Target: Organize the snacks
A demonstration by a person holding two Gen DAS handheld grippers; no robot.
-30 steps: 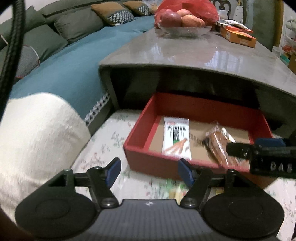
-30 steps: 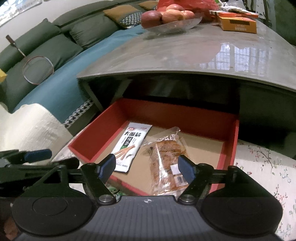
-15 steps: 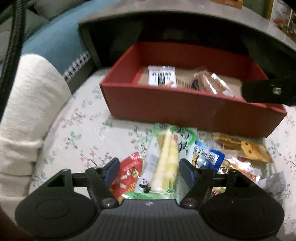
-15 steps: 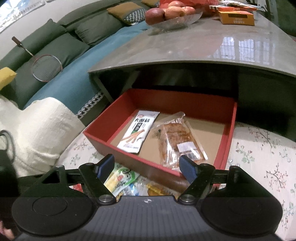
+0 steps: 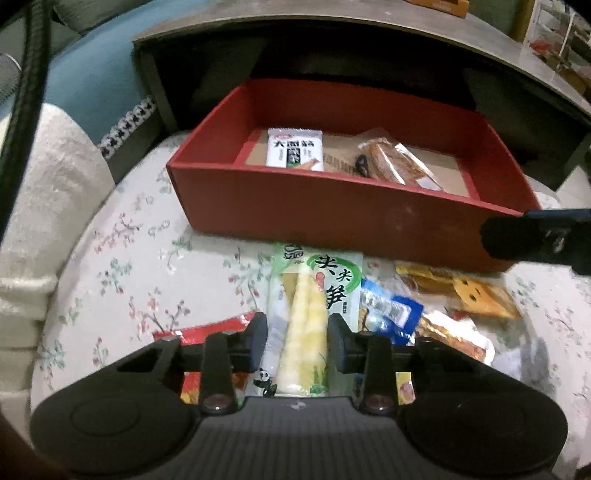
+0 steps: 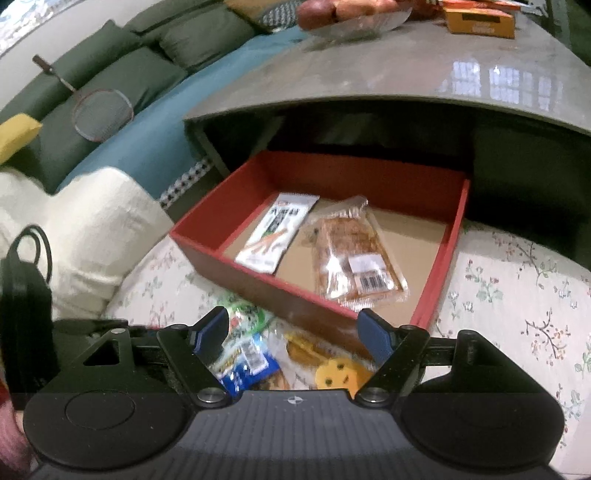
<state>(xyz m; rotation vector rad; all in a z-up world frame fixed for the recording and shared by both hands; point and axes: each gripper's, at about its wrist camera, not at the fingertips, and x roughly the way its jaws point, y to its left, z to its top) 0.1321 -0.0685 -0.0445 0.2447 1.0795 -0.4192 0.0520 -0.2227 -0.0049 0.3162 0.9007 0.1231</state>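
A red box (image 5: 332,214) (image 6: 258,280) sits on a floral cloth under the table edge. Inside lie a white snack packet (image 5: 294,149) (image 6: 277,232) and a clear bread packet (image 5: 395,162) (image 6: 354,258). Loose snacks are piled in front of it. My left gripper (image 5: 297,332) is shut on a green-and-white bamboo shoot packet (image 5: 310,306) (image 6: 243,314), pads pressing both its sides. Beside it lie a blue packet (image 5: 391,310) (image 6: 247,362), a yellow packet (image 5: 469,291) (image 6: 340,373) and a red packet (image 5: 207,332). My right gripper (image 6: 291,330) hangs open above the pile, holding nothing.
A grey table (image 6: 406,74) overhangs the box, carrying a fruit bowl (image 6: 354,14) and orange cartons (image 6: 480,22). A cream cushion (image 5: 44,184) lies left of the floral cloth (image 5: 129,258). A racket (image 6: 99,110) rests on the green sofa.
My left gripper dropped from facing the box to the snack pile, and its jaws closed on the bamboo shoot packet. The right gripper drew back slightly, still open.
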